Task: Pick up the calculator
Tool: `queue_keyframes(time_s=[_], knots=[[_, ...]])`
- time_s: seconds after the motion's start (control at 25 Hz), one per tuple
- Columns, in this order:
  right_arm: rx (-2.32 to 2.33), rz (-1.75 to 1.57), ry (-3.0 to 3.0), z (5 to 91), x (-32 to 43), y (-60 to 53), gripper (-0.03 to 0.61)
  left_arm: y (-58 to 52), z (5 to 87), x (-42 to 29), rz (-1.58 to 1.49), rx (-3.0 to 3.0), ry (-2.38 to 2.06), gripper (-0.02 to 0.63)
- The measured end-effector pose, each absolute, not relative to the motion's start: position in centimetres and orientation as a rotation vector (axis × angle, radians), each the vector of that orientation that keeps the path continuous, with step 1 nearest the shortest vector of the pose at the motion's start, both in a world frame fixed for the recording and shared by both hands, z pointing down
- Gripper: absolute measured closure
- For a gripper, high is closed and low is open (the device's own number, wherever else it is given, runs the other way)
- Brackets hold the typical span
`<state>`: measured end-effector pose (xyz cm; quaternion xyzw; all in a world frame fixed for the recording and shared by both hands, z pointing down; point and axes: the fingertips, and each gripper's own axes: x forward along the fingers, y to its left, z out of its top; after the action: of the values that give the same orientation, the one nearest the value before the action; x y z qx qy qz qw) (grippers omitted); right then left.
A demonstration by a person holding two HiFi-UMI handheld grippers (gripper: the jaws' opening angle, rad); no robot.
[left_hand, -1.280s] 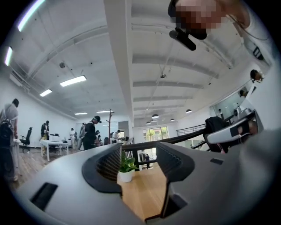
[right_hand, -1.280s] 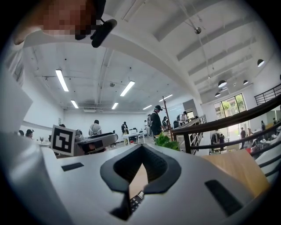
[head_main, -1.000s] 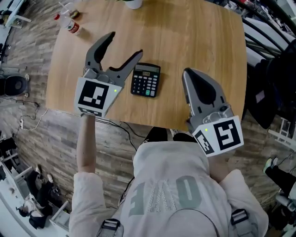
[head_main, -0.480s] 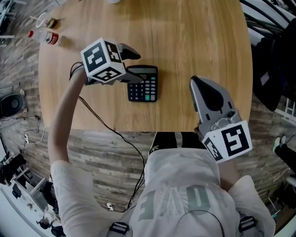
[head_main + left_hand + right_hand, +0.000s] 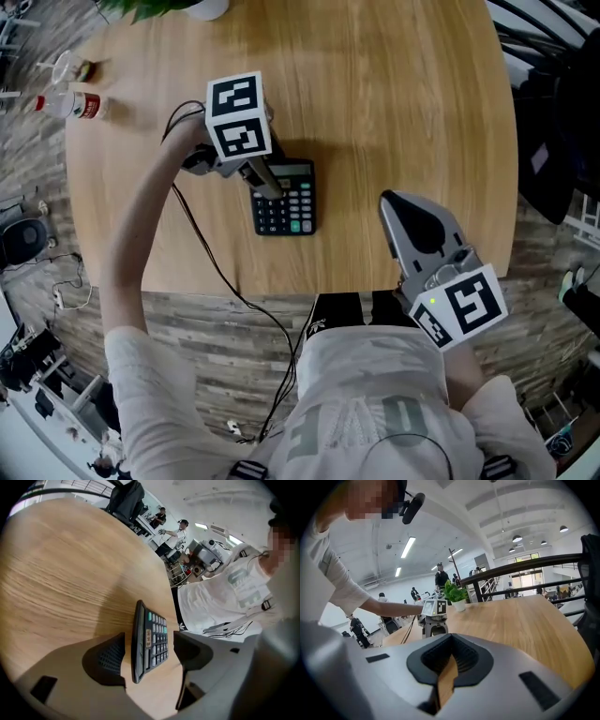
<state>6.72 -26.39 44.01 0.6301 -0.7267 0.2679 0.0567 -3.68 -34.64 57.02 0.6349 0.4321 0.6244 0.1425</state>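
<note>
In half a second the left gripper [image 5: 267, 183] had swung in from the calculator's left side to stand over its upper left part, while the right gripper [image 5: 394, 202] had kept its place at the lower right of the head view. The calculator [image 5: 291, 202] lay flat on the round wooden table [image 5: 394, 94], just left of the frame's centre and close to the table's near edge, keys up.

In the left gripper view the two fingers [image 5: 110, 656] stood apart with the calculator [image 5: 150, 641] between them. A strip of bare wood showed on either side of it, so neither pad was pressing its edges. The view was rolled, so the calculator appeared on edge, its screen end toward the camera.

The right gripper [image 5: 449, 665] hung over the table's near right edge, well apart from the calculator. Its fingers were drawn together, leaving only a thin slit through which the wood showed. Nothing was held between them. The same view caught the left gripper's marker cube [image 5: 432, 607] across the table and a potted plant [image 5: 456, 595] behind it.

A black cable [image 5: 211, 253] trailed from the left gripper down across the table's edge to the floor. A small bottle [image 5: 75, 105] lay near the table's upper left edge.
</note>
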Motion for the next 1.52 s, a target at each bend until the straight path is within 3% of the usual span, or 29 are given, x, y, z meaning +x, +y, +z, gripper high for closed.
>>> queue_keyframes(time_s=[0.8,0.88,1.0,1.52], knots=[[1.752,0.976,-2.259,47.0,4.5,-25.9,0.560,-32.8,57.4,-4.6,1.765,1.474,1.312,0.310],[1.755,0.989,-2.261,47.2,4.7,-25.9,0.560,-32.7,57.9,-4.4,1.780,1.469,1.291,0.338],[1.763,0.966,-2.249,47.1,4.6,-26.0,0.560,-33.3,58.9,-4.4,1.851,1.477,1.261,0.485],[1.796,0.911,-2.243,45.8,5.5,-24.3,0.560,-32.8,58.8,-4.3,1.919,1.516,1.239,0.494]])
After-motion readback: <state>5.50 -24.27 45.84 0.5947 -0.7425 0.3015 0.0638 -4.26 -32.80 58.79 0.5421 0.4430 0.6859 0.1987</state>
